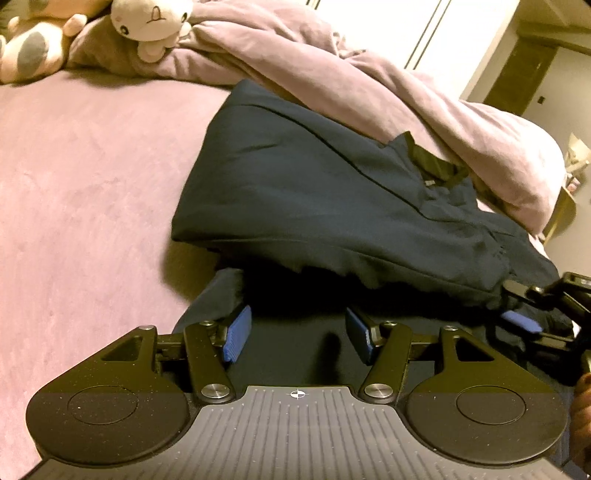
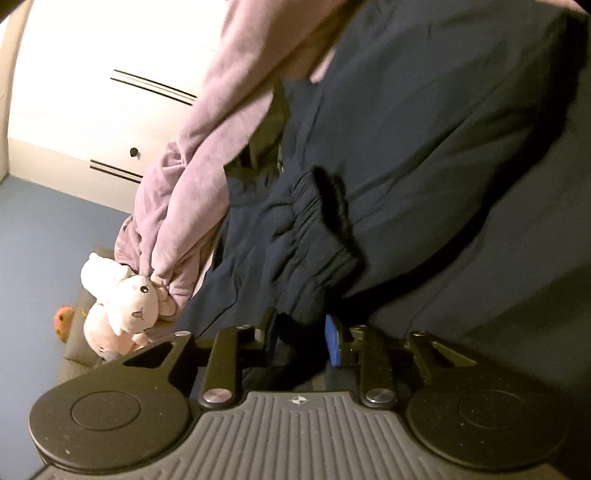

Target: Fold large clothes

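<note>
A dark navy garment (image 1: 332,199) lies partly folded on the pink bed sheet (image 1: 81,177), its far edge tucked against a rumpled pink blanket (image 1: 388,96). The left gripper (image 1: 297,334) hovers over the near part of the cloth, its blue pads (image 1: 236,332) standing wide apart with nothing pinched between them. The right gripper (image 2: 299,338) (seen at the right edge of the left view too) has its jaws narrowed on a bunched fold of the navy fabric. A plush toy (image 1: 147,22) sits at the far left.
</note>
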Demonstrator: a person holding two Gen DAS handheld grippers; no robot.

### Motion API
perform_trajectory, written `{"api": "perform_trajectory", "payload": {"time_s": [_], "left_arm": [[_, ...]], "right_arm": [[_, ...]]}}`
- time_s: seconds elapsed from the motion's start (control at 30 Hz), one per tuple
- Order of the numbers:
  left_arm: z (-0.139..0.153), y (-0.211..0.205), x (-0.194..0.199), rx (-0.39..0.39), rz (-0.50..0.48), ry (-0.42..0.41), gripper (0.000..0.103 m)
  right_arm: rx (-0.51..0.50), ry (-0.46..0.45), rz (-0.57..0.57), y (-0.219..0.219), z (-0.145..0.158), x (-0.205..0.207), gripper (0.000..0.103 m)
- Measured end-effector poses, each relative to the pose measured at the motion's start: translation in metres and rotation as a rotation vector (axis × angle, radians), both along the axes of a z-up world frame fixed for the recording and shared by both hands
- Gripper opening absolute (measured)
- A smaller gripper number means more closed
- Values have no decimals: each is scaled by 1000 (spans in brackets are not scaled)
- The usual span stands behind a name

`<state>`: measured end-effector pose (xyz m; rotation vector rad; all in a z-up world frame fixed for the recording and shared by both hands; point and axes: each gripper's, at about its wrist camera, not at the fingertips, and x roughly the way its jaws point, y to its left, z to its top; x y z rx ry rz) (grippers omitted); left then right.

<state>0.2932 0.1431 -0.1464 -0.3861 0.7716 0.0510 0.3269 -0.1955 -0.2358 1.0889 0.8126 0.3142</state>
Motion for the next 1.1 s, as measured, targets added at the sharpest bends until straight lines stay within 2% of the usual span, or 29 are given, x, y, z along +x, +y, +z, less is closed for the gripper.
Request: {"api": "perform_trajectory", "payload": {"time_s": [0.13, 0.2, 0.23, 0.27, 0.33, 0.47, 0.53, 0.63, 0.7, 0.87, 0.97, 1.1], "left_arm": [[-1, -1, -1, 15, -21, 0, 65], [-1, -3, 1, 27, -28, 4, 66], [-1, -4, 2, 28, -29, 5, 67], [0, -4, 3, 30, -26, 5, 67], [1, -6, 5, 32, -14, 11, 67], [3, -9, 8, 32, 1, 18, 67], [2, -11, 9, 39, -2, 22, 67], [0, -18, 13, 33, -16, 35, 67], [-2, -25, 14, 43, -17, 43, 68], [0, -31, 14, 96, -27, 53, 69], [3, -26, 16, 82, -13, 59, 68], [2, -20, 17, 30, 37, 70, 68]], "right_arm": [[92, -15, -5, 7, -5, 4, 30], [97, -36, 0, 12, 0, 9, 30], [62, -42, 4, 17, 4, 12, 26], [14, -48, 4, 22, 9, 14, 17], [-148, -84, 10, 31, 28, 16, 12], [-298, -267, -123, 8, 75, -3, 11], [-421, -332, -215, -14, 91, -15, 11], [-533, -294, -290, -50, 88, -20, 11], [-518, -236, -292, -72, 71, -18, 12], [-340, -143, -269, -98, 29, -19, 26], [-247, -138, -288, -99, 16, -23, 25], [-235, -157, -271, -97, 15, -21, 15]]}}
